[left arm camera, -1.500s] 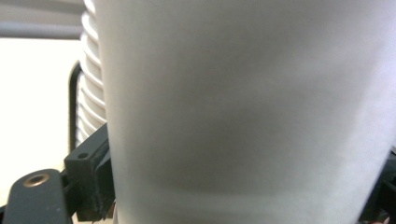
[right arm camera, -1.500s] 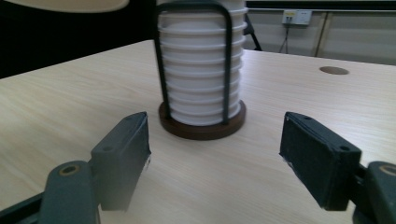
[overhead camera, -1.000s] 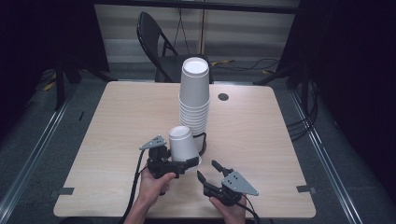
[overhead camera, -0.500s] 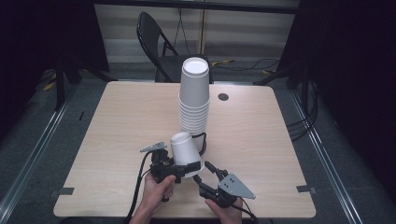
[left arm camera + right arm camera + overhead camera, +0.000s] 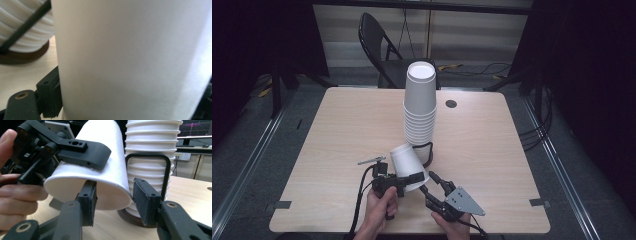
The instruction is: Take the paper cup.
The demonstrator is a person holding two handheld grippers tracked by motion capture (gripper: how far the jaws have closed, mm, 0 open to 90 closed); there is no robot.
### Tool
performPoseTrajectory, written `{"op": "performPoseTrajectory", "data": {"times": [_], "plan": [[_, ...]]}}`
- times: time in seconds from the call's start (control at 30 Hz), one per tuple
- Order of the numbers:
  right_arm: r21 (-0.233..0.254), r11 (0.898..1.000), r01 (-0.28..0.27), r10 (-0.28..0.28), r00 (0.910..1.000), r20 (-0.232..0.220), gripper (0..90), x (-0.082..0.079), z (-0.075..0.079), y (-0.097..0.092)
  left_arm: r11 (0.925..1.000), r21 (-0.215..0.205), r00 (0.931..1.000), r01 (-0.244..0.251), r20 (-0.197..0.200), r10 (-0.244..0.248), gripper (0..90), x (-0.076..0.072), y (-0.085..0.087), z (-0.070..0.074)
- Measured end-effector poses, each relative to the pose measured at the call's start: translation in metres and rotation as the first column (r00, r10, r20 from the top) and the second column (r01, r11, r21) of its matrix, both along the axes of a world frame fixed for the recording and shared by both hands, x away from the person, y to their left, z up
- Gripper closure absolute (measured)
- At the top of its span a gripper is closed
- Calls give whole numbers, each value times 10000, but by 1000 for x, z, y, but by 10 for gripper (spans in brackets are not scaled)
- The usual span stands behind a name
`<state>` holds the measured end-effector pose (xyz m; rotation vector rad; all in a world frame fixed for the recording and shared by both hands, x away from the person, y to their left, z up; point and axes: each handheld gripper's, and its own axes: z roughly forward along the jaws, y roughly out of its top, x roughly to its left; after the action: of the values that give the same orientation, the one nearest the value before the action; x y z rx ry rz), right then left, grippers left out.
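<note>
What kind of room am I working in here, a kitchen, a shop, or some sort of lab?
Most likely a lab or recording studio, not a kitchen. A bare wooden table stands between dark curtains, with a lone folding chair behind it, cables on the floor, and a tall stack of white cups as the prop.

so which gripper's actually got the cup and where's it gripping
The left gripper holds the white cup tilted, clamped across its side wall near the rim. The right gripper straddles the cup's rim, jaws just closing, not yet pressing.

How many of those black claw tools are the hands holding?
2: the left gripper is clamped on a tilted white cup; the right gripper reaches toward that cup's rim, jaws just closing.
</note>
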<state>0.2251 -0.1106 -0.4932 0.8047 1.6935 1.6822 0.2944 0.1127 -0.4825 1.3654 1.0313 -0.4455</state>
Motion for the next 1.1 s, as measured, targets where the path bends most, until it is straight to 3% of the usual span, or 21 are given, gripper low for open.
{"op": "performPoseTrajectory", "data": {"times": [0.27,0.4,0.63,0.93,1.1], "plan": [[-125,9998,170,-164,9989,443,650,4,-1,3,9995,-321,9992,-38,-392,25,127,-7,-5,-5],[39,9999,130,-131,9990,421,685,9,0,4,9987,-480,9985,152,-512,-177,127,-9,-8,-7],[-11,9999,148,-147,9978,648,702,14,1,10,9980,-524,9985,346,-402,-367,125,-13,-12,-6],[-364,9982,482,-450,9954,840,810,16,2,11,9970,-534,9982,555,-207,-566,108,-12,-12,-6],[-484,9974,528,-490,9959,763,846,17,1,10,9971,-670,9993,352,-108,-360,107,-9,-11,-4]]}}
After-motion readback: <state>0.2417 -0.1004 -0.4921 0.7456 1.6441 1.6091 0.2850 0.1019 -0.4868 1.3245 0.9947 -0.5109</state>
